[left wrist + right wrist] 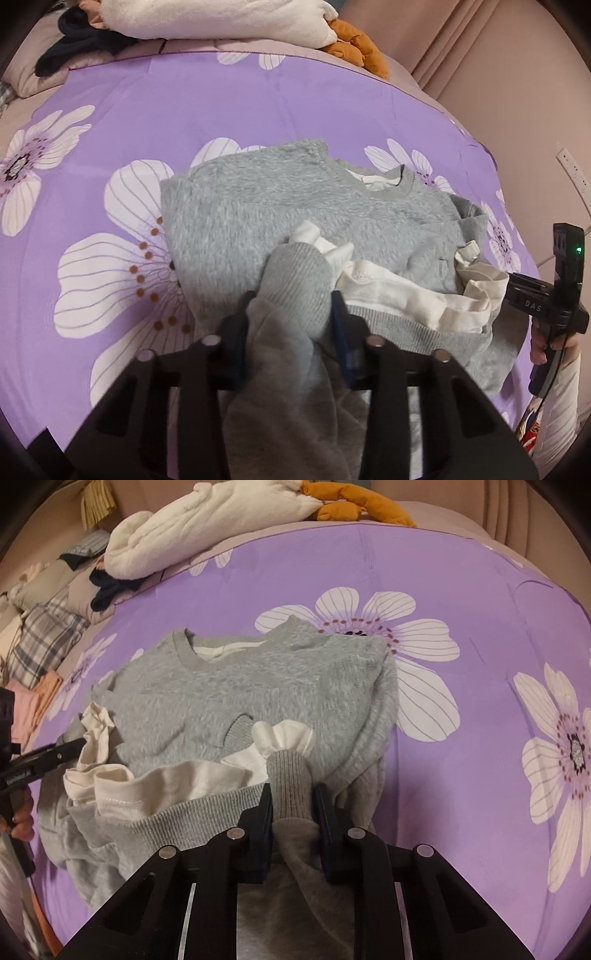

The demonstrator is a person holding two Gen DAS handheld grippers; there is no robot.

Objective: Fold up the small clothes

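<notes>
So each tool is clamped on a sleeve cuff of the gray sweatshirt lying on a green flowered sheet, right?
Not quite: the sheet is purple with white flowers, as both wrist views show. The rest holds: the left tool and right tool each grip a ribbed cuff of the gray sweatshirt.

The left gripper (pixel 291 317) points toward 12 o'clock, its jaws closed on a grey sleeve cuff (pixel 295 288) between the fingers. The right gripper (pixel 293 805) also points toward 12 o'clock, jaws clamped on the other cuff (pixel 290 786). In the left wrist view the right hand (pixel 554 345) grips its handle at 3 o'clock; in the right wrist view the left hand (pixel 20 818) shows at 9 o'clock.
</notes>
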